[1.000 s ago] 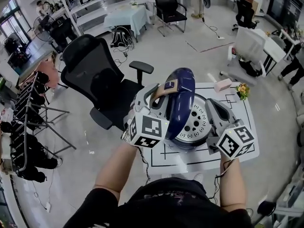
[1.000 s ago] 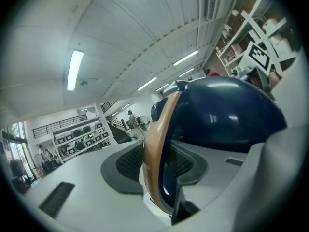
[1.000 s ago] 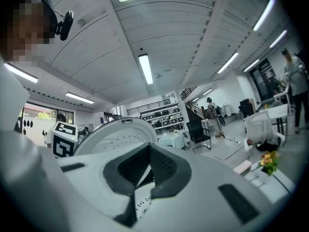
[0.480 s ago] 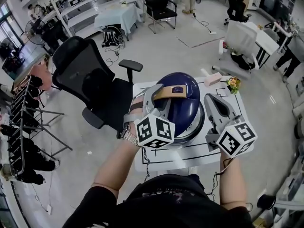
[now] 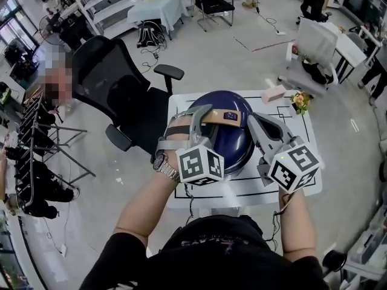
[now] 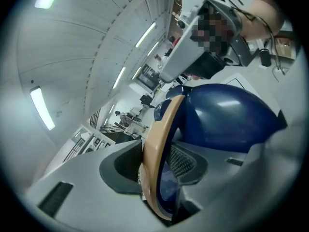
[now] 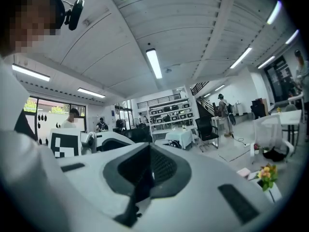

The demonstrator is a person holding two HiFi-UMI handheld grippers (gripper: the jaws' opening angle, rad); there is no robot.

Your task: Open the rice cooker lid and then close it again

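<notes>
My left gripper (image 5: 202,115) clamps the tan curved handle (image 5: 225,117), steering the navy domed rice cooker lid (image 5: 233,141) down, on the white table (image 5: 305,156); my right gripper (image 5: 257,124) idles beside it, jaws shut, empty.

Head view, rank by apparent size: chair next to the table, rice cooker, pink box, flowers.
1. chair
2. rice cooker
3. pink box and flowers: both small and about alike, so not ranked.

The chair sits farther from the camera than the cooker and still looks larger.

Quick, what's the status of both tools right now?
Left tool: closed on the rice cooker's lid handle.
Right tool: closed, holding nothing.
</notes>
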